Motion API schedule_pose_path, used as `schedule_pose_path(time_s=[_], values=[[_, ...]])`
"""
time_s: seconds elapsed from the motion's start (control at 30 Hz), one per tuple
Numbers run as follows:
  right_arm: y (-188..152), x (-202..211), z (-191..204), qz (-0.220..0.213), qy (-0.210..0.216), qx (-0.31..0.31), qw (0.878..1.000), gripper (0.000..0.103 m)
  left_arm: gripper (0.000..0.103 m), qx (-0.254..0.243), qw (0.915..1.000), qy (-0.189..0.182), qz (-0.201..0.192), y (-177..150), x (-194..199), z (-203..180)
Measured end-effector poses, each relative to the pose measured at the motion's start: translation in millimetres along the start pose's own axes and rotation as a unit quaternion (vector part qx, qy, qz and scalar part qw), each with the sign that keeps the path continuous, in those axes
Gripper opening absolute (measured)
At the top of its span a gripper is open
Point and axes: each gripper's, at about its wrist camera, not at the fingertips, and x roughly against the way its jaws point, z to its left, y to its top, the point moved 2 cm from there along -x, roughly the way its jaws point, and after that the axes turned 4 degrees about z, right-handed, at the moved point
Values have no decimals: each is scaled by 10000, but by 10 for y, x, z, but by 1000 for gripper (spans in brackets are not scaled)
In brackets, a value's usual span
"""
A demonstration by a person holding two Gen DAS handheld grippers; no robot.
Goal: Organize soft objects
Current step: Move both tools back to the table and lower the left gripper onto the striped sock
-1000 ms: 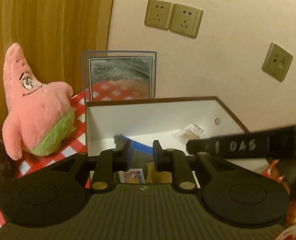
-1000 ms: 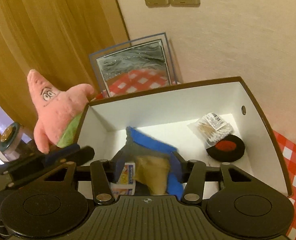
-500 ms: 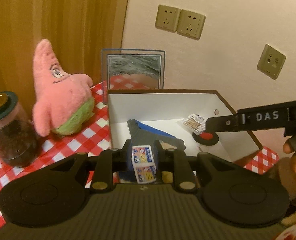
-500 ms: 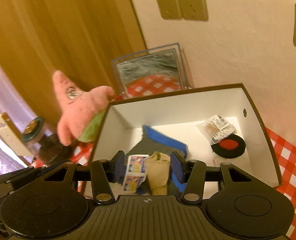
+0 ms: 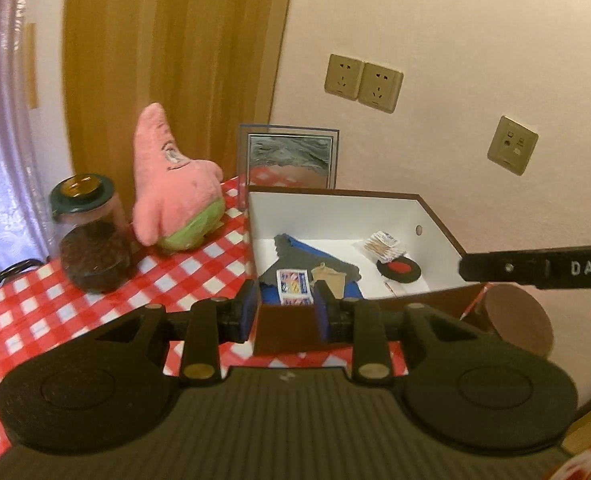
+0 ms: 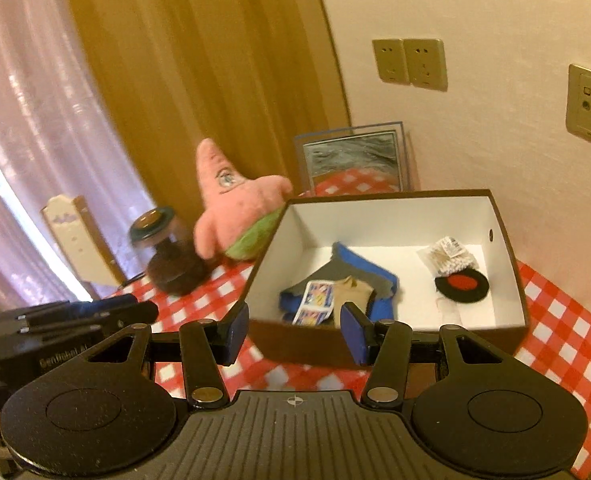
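Note:
A brown box with white inside point(image 5: 439, 224) point(image 6: 507, 240) stands on the checked table. In it lie a grey and blue cloth point(image 5: 307, 256) point(image 6: 359, 268), a beige cloth point(image 5: 329, 274) point(image 6: 353, 290), a small printed packet point(image 5: 293, 282) point(image 6: 315, 300), a bag of cotton swabs point(image 6: 449, 256) and a black and red disc point(image 6: 461, 284). A pink starfish plush point(image 5: 171, 184) point(image 6: 235, 208) sits left of the box. My left gripper point(image 5: 283, 312) is open and empty in front of the box. My right gripper point(image 6: 293, 332) is open and empty, also in front of it.
A dark jar with a green lid point(image 5: 89, 236) point(image 6: 167, 252) stands left of the plush. A framed picture point(image 5: 291, 156) point(image 6: 355, 160) leans on the wall behind the box. A curtain hangs at the left. A round brown stool point(image 5: 515, 320) is at the right.
Both grippers have pulled back and up out of the box and opened wider. The cloths and packet now lie in the box.

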Motion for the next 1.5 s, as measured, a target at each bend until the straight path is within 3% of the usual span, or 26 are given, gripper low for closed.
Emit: schedule_pose_path(time_s=[0.3,0.67,1.13,1.5], values=[[-588,385,58,261,129,83,9995,51,29,18,9993,361,85,-587,550,-3],[-1296,390,84,702,313,182,9969,51,31,271,9973,602,320,-1173,856,38],[-1757,259,21,928,304,293,9948,51,34,235,9924,833,872,-1790,771,-106],[-1949,83,-119,1111,55,313,9933,51,46,134,9876,832,1325,-2143,580,-236]])
